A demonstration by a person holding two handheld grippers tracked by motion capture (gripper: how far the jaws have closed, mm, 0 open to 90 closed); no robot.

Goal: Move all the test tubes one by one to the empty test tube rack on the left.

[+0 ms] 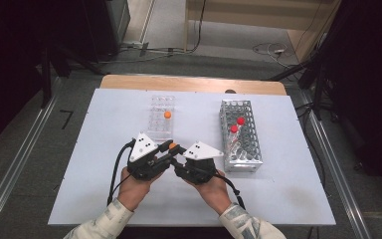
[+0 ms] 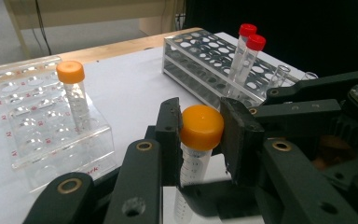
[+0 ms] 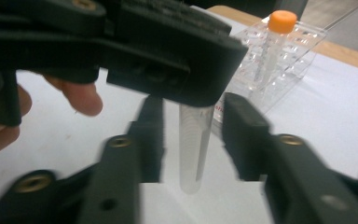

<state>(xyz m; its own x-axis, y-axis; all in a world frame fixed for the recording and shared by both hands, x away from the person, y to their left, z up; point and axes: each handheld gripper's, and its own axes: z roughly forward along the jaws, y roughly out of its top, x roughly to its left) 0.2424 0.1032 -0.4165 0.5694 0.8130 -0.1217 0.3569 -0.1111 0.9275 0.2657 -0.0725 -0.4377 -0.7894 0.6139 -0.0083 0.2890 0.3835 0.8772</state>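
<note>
My left gripper (image 2: pixel 199 140) clamps the orange cap of the tube (image 2: pixel 193 163) above the counter (image 1: pixel 104 149); my right gripper (image 3: pixel 193 135) stands released around its body.

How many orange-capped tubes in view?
2. One stands in the clear rack: orange-capped tube. The other is clamped at its cap by the left gripper, its body between the right gripper jaws.

Clear tube w/ orange cap (image 2: pixel 201 127), upright, cap clamped betw left gripper's jaws, above table
</note>
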